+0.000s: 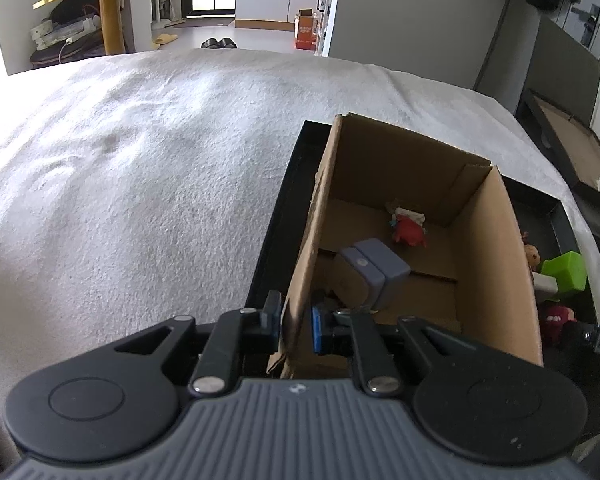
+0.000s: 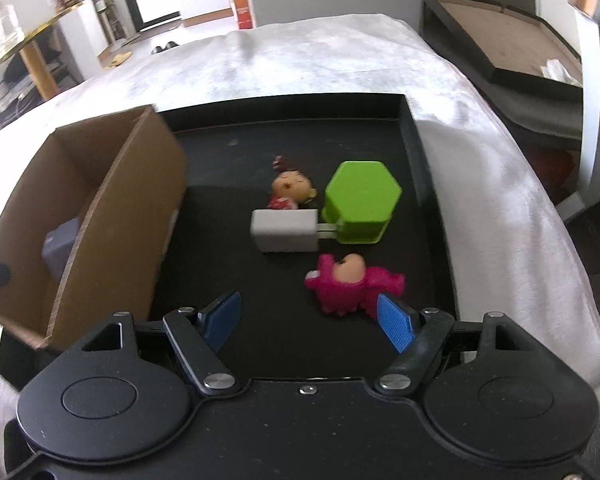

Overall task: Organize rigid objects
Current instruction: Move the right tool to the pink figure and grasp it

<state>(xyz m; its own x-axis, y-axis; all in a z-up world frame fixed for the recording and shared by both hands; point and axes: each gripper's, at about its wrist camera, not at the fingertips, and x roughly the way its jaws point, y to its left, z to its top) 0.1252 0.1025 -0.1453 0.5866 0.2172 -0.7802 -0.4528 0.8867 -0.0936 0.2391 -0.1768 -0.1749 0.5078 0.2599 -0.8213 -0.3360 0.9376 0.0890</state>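
Left wrist view: the box (image 1: 420, 240) wall is pinched by the left gripper (image 1: 296, 328), fingers pressed onto the cardboard, so it's kept steady. Already inside the box: a grey case (image 1: 374, 272) and a red toy (image 1: 409, 232).

Right wrist view: the right gripper (image 2: 312, 322) is spread, nothing held, just short of the pink doll (image 2: 352, 282). It's probably best straddled across the body before closing. Left on the tray (image 2: 414, 152): the doll, a charger (image 2: 285, 231), a green cup (image 2: 360, 202), a figurine (image 2: 290, 190).
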